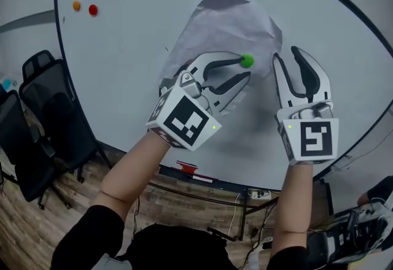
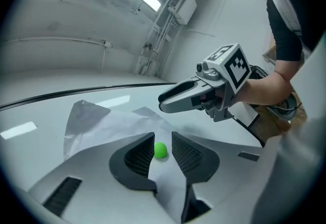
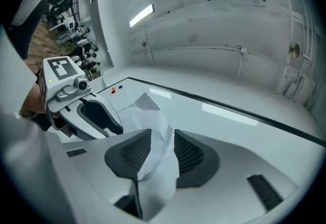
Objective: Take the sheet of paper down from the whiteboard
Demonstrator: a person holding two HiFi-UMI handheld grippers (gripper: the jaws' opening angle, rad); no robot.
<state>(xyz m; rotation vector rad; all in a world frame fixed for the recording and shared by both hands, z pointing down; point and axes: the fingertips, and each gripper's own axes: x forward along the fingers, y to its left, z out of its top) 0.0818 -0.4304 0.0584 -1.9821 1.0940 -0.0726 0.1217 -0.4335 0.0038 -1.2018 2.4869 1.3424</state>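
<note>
Sheet of paper (image 1: 227, 26) hangs crumpled on the whiteboard (image 1: 123, 91), pinned near its 4 o'clock corner by a green magnet (image 1: 247, 61); nothing is down yet. The left gripper (image 1: 244, 68) brackets the magnet, jaws parted and not pressing. The right gripper (image 1: 287, 54), at the sheet's 3 o'clock, gapes wide over its edge. Probably left to do: pull the magnet, grip the paper and lift it away.
</note>
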